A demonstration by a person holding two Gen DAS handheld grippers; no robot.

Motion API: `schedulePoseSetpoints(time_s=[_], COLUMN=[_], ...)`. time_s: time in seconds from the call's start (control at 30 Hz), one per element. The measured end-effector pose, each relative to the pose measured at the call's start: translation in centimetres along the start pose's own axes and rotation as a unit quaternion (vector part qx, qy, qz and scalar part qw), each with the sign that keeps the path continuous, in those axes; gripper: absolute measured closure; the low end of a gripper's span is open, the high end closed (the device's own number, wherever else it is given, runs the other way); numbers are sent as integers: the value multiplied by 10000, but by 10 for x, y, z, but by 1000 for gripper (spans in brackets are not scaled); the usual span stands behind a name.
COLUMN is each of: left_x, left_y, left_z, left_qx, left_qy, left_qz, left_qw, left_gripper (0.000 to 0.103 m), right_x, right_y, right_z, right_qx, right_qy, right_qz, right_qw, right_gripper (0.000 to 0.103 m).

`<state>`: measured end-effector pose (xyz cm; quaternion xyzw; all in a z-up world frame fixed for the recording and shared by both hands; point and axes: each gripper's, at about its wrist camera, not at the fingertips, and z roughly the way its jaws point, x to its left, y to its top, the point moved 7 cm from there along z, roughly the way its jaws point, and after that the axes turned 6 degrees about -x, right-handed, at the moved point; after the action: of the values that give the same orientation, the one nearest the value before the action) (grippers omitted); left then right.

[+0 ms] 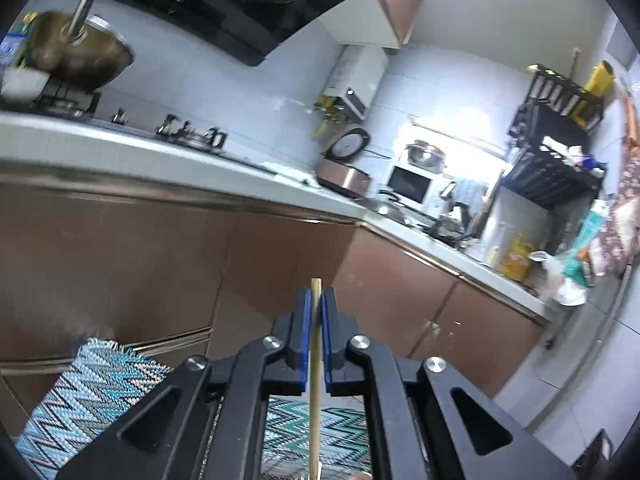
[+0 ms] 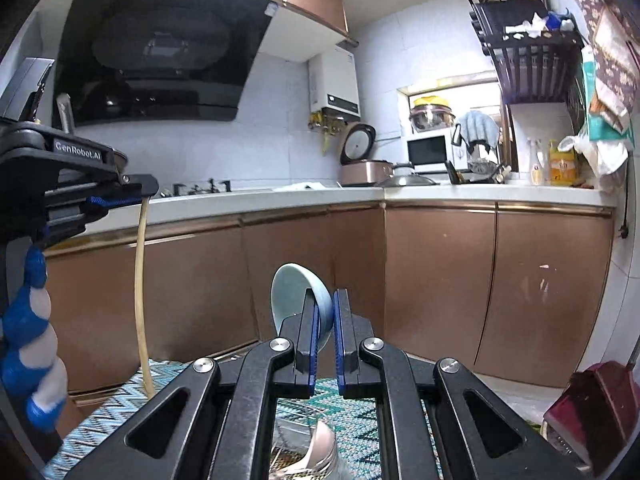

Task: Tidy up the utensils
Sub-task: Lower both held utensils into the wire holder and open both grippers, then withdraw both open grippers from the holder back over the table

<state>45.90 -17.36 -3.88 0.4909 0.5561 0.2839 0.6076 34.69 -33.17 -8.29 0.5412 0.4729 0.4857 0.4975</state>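
My left gripper (image 1: pixel 316 304) is shut on a pale wooden chopstick (image 1: pixel 316 360) that stands upright between its blue pads. The same gripper (image 2: pixel 138 196) shows at the left of the right wrist view, with the chopstick (image 2: pixel 140 280) hanging down from it. My right gripper (image 2: pixel 326 308) is shut on the rim of a small light blue bowl (image 2: pixel 294 300), held on edge above a zigzag-patterned mat (image 2: pixel 352 404). A clear container with metal utensils (image 2: pixel 316 452) sits below the right gripper.
Brown cabinet doors (image 2: pixel 436 280) run under a white counter (image 2: pixel 480 194). A hob with a wok (image 1: pixel 80 56) is at the left, a rice cooker (image 2: pixel 364 172), microwave (image 2: pixel 428 150) and black wall rack (image 2: pixel 528 60) at the back. A dark red dustpan (image 2: pixel 588 404) stands on the floor at the right.
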Motion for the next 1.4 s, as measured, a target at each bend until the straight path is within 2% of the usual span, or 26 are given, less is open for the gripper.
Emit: schedulePoseSetpoints(time_s=[0.17,0.37,0.4,0.47,0.5,0.53,0.6,0.7,0.8,0.9,1.07,1.33,1.4], left_x=[12,20,21,21,21,21,20,23,27,33,45,72,83], left_y=[-33,-64,-65,-66,-65,-62,-55,-42,-27,-11,16,36,39], left_z=[18,21,19,13,8,3,-8,-28,-52,-81,-132,-209,-229], left_qx=[-42,205,235,269,259,231,191,153,95,14,-162,-79,-47], left_qy=[206,257,249,231,219,210,206,224,314,427,681,1050,1110], left_qz=[187,327,327,336,344,343,320,286,274,246,261,422,415], left_qw=[9996,9989,9989,9988,9988,9989,9991,9992,9991,9988,9972,9935,9929], left_gripper=[99,97,97,91,83,76,72,72,70,63,62,62,62], right_x=[1,1,0,0,0,1,2,2,-3,-11,-19,-12,-5], right_y=[-19,-48,-51,-54,-53,-51,-45,-37,-24,-10,17,48,54], right_z=[11,16,14,10,5,2,-8,-22,-44,-65,-110,-173,-192], right_qx=[-2,230,257,280,256,237,189,134,24,-72,-263,-479,-541], right_qy=[-91,-90,-94,-103,-108,-112,-113,-141,-261,-381,-586,-685,-623], right_qz=[-49,-7,25,73,87,87,86,95,195,319,437,505,519], right_qw=[9999,9997,9996,9995,9996,9996,9997,9998,9995,9987,9970,9952,9952], right_gripper=[95,93,92,77,67,65,65,61,51,43,29,1,0])
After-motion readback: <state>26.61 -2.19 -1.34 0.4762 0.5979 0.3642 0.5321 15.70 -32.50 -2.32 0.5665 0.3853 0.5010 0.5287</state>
